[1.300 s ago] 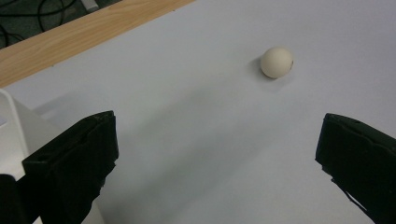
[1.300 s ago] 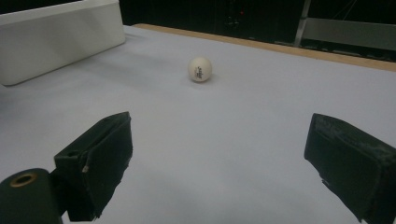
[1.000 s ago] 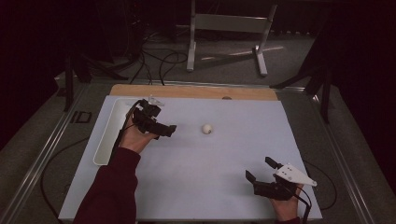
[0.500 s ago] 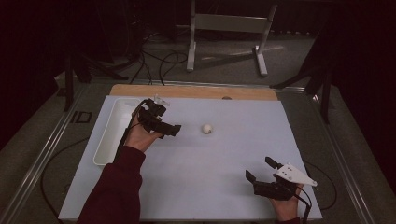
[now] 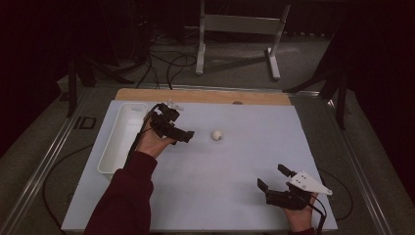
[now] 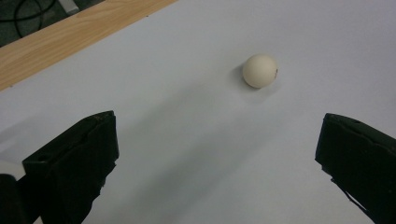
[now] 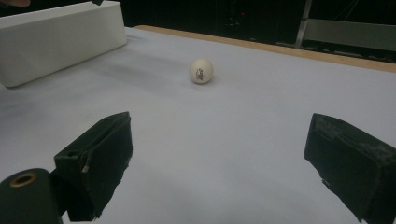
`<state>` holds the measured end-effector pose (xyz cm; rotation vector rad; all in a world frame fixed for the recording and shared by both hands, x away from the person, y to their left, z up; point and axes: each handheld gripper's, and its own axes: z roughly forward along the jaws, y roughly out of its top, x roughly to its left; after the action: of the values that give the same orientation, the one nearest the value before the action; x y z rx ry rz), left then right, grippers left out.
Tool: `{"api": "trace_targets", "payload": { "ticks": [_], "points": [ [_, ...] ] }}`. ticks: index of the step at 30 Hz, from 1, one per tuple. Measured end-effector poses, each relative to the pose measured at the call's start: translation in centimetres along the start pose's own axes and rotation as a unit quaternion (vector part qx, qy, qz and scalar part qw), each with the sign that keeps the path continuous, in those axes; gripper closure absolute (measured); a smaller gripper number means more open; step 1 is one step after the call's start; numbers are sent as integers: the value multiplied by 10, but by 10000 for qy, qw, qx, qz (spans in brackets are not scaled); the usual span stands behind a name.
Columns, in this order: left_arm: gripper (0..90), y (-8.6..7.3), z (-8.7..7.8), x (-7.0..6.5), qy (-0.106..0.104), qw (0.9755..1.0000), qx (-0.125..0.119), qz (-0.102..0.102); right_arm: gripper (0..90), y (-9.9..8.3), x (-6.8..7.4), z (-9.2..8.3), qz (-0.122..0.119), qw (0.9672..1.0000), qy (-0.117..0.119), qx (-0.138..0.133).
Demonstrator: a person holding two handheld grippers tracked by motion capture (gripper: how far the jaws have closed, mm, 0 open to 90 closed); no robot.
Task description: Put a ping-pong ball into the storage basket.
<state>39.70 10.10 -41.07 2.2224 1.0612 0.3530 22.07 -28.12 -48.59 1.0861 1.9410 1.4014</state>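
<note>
In the left gripper view the two black jaws stand wide apart with nothing between them, and the white ball (image 6: 260,70) lies on the pale sheet ahead of them at about one o'clock, clear of both jaws. In the high view the left gripper (image 5: 185,136) hovers over the sheet with the ball (image 5: 217,134) near it at three o'clock, a small gap between them. Behind this gripper, at nine o'clock, the long white tray (image 5: 113,152) lies along the left edge of the sheet, and the person's dark red sleeve (image 5: 125,198) runs down to six o'clock.

The right gripper (image 5: 272,179) also has its jaws spread wide and holds nothing; it sits low on the sheet near the front right corner, well apart from the ball, which lies at about eleven o'clock from it. In the right gripper view the ball (image 7: 201,71) rests ahead between the open jaws at twelve o'clock, with dark print on its side, and the tray's white wall (image 7: 60,42) stands at ten o'clock.

A wooden strip (image 5: 205,96) borders the sheet's far edge.
</note>
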Motion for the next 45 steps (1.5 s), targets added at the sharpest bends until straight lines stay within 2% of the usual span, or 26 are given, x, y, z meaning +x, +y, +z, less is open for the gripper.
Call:
{"api": "trace_targets", "payload": {
  "ticks": [11,18,27,45],
  "points": [
    [1,7,10,-5,-83,9999,-4,70,74,0,0,-1,12,10000,-11,-9],
    [1,7,17,-8,-127,9997,86,178,74,0,0,0,1,10000,6,3],
    [1,9,23,-7,-131,9996,155,181,74,0,0,0,6,10000,12,-1],
    [1,26,26,-12,-273,9992,119,261,74,0,-1,0,30,10000,3,-24]
  ]
}}
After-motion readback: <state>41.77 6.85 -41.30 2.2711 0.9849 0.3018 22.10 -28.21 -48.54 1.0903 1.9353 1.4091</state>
